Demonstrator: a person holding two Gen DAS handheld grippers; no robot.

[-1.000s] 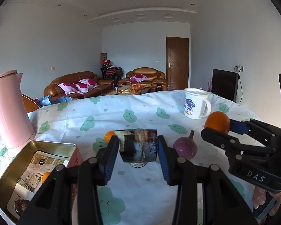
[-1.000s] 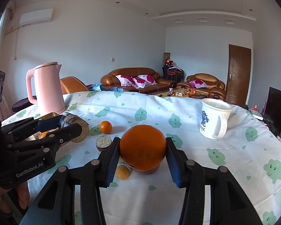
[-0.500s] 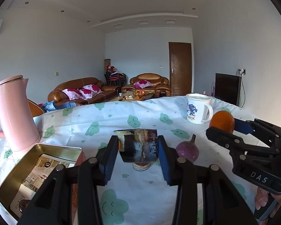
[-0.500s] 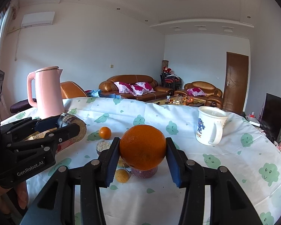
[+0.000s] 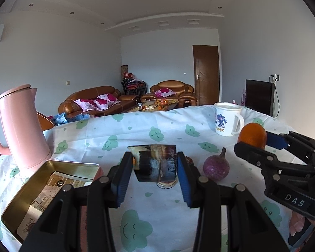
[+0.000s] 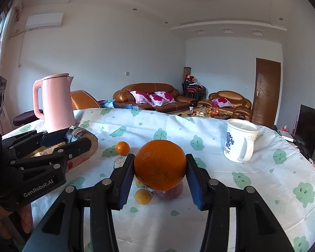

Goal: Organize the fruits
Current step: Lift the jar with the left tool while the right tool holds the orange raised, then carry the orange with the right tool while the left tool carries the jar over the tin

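Note:
My left gripper (image 5: 155, 163) is shut on a dark cut piece of fruit (image 5: 155, 162), held above the cloth right of the open gold tin (image 5: 46, 187). My right gripper (image 6: 160, 164) is shut on a large orange (image 6: 160, 164), held above the table; it also shows in the left wrist view (image 5: 252, 135). On the cloth lie a purple round fruit (image 5: 215, 167), a small tangerine (image 6: 122, 148), a small yellow fruit (image 6: 143, 196) and a round cut slice (image 6: 119, 162). The left gripper shows in the right wrist view (image 6: 79, 140).
A pink kettle (image 5: 21, 126) stands at the left behind the tin. A white mug (image 5: 227, 118) stands at the back right. The table carries a white cloth with green clouds (image 5: 136, 229). Sofas and a door lie beyond.
Both grippers have risen and tilted up a little with their fruits; the table sits lower in both views. Grips are unchanged.

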